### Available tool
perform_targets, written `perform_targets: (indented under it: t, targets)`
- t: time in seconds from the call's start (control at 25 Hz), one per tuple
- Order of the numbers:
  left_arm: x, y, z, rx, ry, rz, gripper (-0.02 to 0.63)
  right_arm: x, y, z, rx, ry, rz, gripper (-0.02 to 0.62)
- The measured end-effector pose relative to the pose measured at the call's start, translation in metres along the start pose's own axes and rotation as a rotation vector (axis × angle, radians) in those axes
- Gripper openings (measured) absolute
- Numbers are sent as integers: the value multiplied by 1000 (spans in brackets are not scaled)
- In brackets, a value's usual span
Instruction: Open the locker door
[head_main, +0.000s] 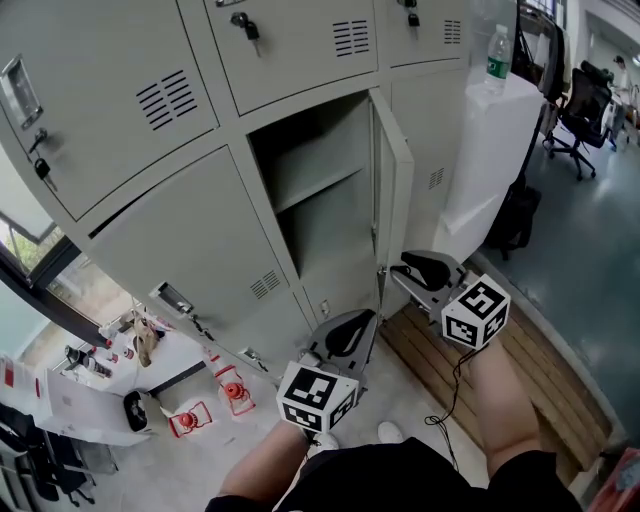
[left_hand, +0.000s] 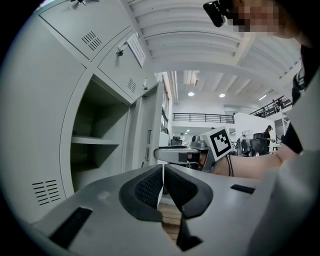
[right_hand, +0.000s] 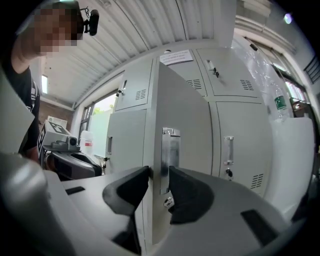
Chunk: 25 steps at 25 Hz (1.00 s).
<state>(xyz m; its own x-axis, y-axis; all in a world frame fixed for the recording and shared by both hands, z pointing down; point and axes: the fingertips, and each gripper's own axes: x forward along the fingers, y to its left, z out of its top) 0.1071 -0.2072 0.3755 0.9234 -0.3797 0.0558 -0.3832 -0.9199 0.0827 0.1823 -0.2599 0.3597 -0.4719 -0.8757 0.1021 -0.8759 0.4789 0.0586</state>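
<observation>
The grey locker door (head_main: 392, 190) stands swung out from its bay (head_main: 320, 190), which holds one shelf (left_hand: 95, 141) and nothing else that I can see. My right gripper (head_main: 405, 270) reaches level to the door's free edge. In the right gripper view the door (right_hand: 182, 115) and its metal handle plate (right_hand: 170, 150) sit between the jaws of the right gripper (right_hand: 159, 182), with a thin gap at the left pad, so it is open. My left gripper (head_main: 350, 322) hovers lower left, in front of the bay, and in its own view the left gripper (left_hand: 162, 185) is shut on nothing.
Closed lockers with keys in their locks surround the bay. A water bottle (head_main: 497, 55) stands on a white-covered block to the right. Wooden slats (head_main: 520, 370) lie on the floor below the door. Red objects (head_main: 232, 390) sit on the floor at left. Office chairs (head_main: 580, 100) stand far right.
</observation>
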Motion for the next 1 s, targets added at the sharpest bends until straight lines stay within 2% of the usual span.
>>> perform_targets:
  t: [0.08, 0.24, 0.32, 0.44, 1.0]
  targets:
    - [2, -1, -1, -1, 4, -16, 23, -5, -3, 0, 7, -8, -47, 184]
    - [5, -2, -3, -7, 8, -44, 23, -8, -2, -4, 25, -2, -144, 238]
    - [6, -2, -4, -10, 8, -58, 23, -6, -5, -8, 7, 18, -221, 238]
    - [6, -3, -4, -13, 9, -74, 23, -8, -11, -13, -16, 44, -320, 197]
    - [19, -3, -1, -4, 4, -68, 23, -42, -47, -20, 30, 66, -473, 152]
